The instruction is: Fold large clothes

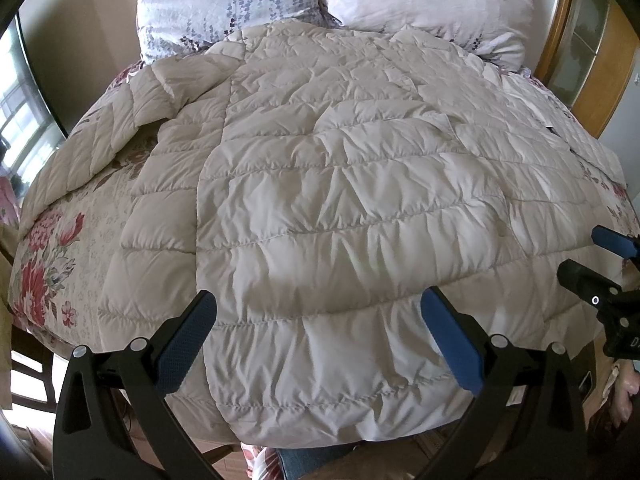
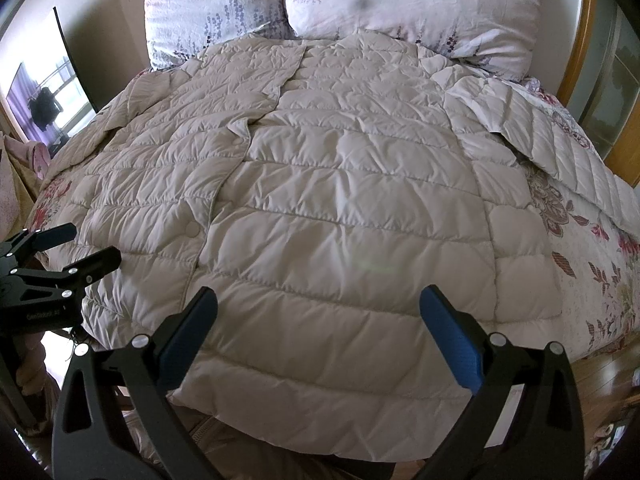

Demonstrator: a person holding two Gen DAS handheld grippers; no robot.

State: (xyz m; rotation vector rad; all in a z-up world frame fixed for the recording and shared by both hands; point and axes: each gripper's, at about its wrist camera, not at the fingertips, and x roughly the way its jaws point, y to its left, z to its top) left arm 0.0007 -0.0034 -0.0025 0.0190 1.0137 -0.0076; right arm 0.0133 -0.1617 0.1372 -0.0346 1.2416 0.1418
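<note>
A large beige quilted down jacket (image 1: 328, 184) lies spread flat on the bed, front up, collar toward the pillows, hem hanging over the near edge. It also fills the right wrist view (image 2: 340, 200), where its snap buttons (image 2: 193, 230) run down the placket. One sleeve (image 1: 92, 148) stretches out left, the other sleeve (image 2: 560, 148) out right. My left gripper (image 1: 320, 320) is open above the hem, empty. My right gripper (image 2: 320, 316) is open above the hem too, empty. Each shows at the other view's edge: the right gripper (image 1: 596, 256) and the left gripper (image 2: 76, 246).
A floral bedspread (image 1: 60, 248) covers the bed. Two flower-print pillows (image 1: 224, 4) (image 2: 420, 12) lean at the head. A wooden headboard (image 2: 580, 40) stands at the right. A window (image 2: 44, 108) is at the left. Wooden floor (image 2: 608, 384) lies beside the bed.
</note>
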